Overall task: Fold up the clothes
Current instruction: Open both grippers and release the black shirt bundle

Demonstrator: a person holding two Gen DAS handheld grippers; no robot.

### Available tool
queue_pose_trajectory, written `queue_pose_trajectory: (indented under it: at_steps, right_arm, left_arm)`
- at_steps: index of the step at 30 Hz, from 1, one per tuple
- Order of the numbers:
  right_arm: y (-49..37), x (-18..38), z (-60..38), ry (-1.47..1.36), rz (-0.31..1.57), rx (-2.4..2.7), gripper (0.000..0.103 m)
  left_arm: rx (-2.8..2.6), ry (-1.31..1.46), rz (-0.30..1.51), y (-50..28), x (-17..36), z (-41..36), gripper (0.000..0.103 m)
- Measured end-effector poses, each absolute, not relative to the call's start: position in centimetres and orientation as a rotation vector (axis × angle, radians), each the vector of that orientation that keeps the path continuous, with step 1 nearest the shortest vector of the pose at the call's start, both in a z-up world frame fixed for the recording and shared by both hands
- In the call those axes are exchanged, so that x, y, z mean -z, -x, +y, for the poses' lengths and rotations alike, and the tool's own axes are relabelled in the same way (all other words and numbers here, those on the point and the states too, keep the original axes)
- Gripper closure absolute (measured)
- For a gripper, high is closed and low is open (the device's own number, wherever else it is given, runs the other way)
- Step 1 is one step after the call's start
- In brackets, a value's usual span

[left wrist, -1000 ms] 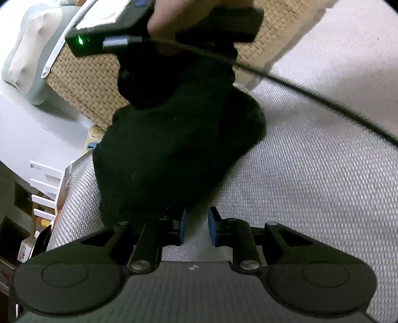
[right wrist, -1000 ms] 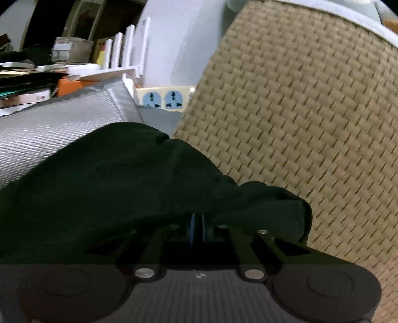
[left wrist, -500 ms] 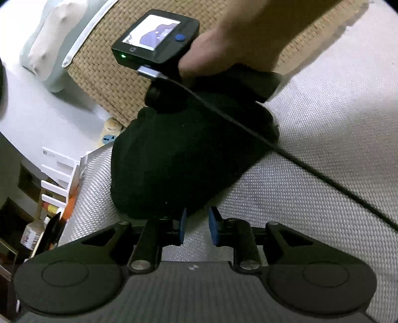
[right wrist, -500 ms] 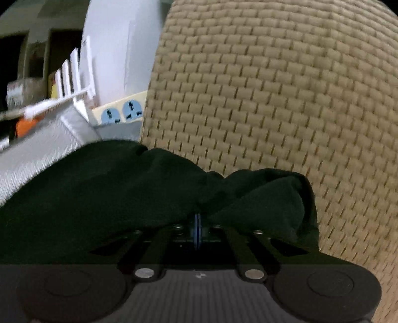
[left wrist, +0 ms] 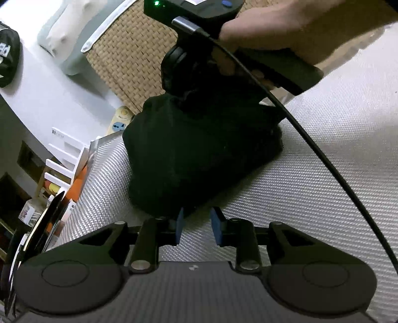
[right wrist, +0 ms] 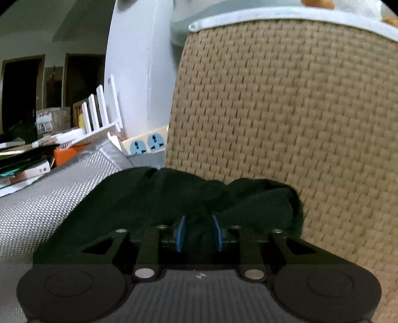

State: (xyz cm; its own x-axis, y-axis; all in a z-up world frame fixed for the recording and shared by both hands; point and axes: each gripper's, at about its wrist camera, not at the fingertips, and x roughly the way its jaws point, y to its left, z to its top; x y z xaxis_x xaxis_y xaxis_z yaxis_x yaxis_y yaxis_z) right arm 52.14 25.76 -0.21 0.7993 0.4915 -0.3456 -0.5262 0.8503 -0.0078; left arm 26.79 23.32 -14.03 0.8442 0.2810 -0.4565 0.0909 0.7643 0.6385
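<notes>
Lying bunched on the grey woven mat (left wrist: 311,179), black garment (left wrist: 199,154) abuts the wicker basket (right wrist: 298,111); right gripper (right wrist: 198,232) spread, cloth between its pads; left gripper (left wrist: 196,226) spread, empty, at garment's near edge.

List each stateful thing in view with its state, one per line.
Black cloth garment: bunched in a loose heap on the grey woven surface, against the tan wicker panel.
Left gripper: open, at the heap's near edge, gripping nothing.
Right gripper: open, black fabric lying between its pads.
Green indicator light on the right gripper's housing: lit.
</notes>
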Motion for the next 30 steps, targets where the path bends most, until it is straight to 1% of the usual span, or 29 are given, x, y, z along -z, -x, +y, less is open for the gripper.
queue_pose_trajectory:
  at_steps: [4, 11, 18, 24, 30]
  right_arm:
    - [-50.8, -0.2, 25.2, 0.122, 0.349, -0.548, 0.075]
    - [-48.2, 0.4, 24.0, 0.172, 0.366, -0.557, 0.074]
    - [-45.3, 0.7, 22.8, 0.146, 0.453, -0.569, 0.074]
    - [-41.9, 1.6, 21.0, 0.169, 0.505, -0.570, 0.075]
    - [-39.0, 1.9, 17.3, 0.110, 0.556, -0.525, 0.075]
  left_arm:
    - [-0.123, -0.638, 0.596, -26.7, 13.7, 23.6, 0.072]
    - [-0.168, -0.414, 0.630, -25.6, 12.6, 25.1, 0.072]
    - [-0.217, -0.249, 0.628, -24.7, 10.7, 25.9, 0.072]
    - [-0.239, -0.146, 0.625, -23.9, 9.6, 25.3, 0.072]
    - [-0.213, -0.101, 0.627, -22.8, 8.9, 23.1, 0.071]
